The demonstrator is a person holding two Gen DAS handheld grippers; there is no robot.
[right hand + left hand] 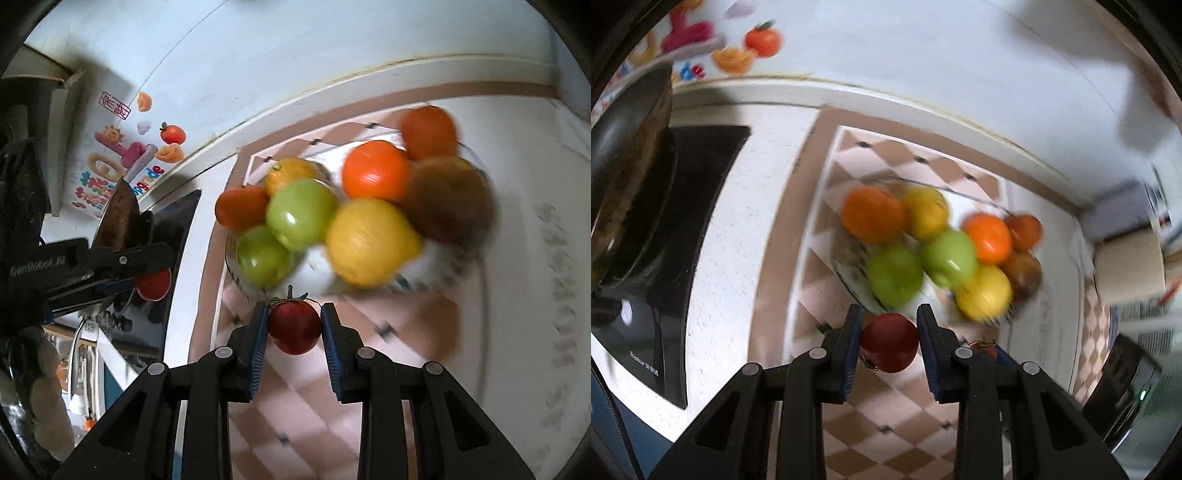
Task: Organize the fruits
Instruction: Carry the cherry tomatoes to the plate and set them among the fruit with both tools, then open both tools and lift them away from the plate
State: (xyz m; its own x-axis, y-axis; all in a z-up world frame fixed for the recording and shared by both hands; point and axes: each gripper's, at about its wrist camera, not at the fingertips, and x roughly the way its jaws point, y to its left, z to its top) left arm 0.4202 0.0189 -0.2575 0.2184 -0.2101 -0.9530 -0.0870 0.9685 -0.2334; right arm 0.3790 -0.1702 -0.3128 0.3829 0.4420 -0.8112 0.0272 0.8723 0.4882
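Observation:
My left gripper is shut on a red tomato, held above the checkered cloth just short of the fruit bowl. My right gripper is shut on another red tomato with a green stem, also just short of the bowl. The bowl holds green apples, yellow lemons, oranges and a brown kiwi. The left gripper with its tomato also shows at the left of the right wrist view.
A checkered cloth covers the white counter. A black induction cooktop with a dark pan sits to the left. The wall behind carries fruit stickers. A dark appliance stands at the right.

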